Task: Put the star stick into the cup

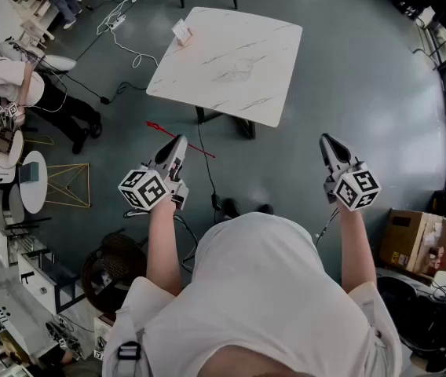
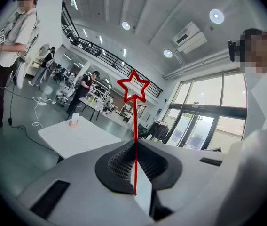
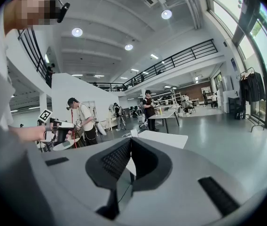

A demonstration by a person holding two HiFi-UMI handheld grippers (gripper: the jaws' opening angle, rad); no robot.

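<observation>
Grey polished floor (image 1: 364, 77) of a large open hall with an upper gallery rail and ceiling lights; the head view looks steeply down on it. Nearest, at the bottom centre of the frame, is the person's white-clad torso, with both bare forearms reaching up the frame. The left gripper (image 1: 177, 141), left of centre, has its jaws pressed together on the star stick (image 1: 159, 130). The thin red stick crosses the jaw tips on a diagonal, star end toward the upper left and tail end toward the lower right, over bare floor and short of the table. In the left gripper view the left gripper (image 2: 135, 142) pinches the stick (image 2: 134, 126) low on its shaft. The shaft stands upright in the centre of the frame, with the red outlined star at its top. The right gripper (image 1: 327, 140), right of centre, is well apart from the left. In the right gripper view, the right gripper (image 3: 129, 140) has its tips meeting, with nothing between them. Further up the frame stands a square white marble-patterned table (image 1: 278, 100), with a small card stand (image 1: 181, 31) near its upper left corner. A faint, clear rounded outline (image 1: 241, 69) shows near the middle of the top, too indistinct to identify. White cables (image 1: 121, 14) trail on the floor at upper left. A second person (image 1: 19, 85) stands at the left edge, and a cardboard box (image 1: 411, 238) sits at lower right.
</observation>
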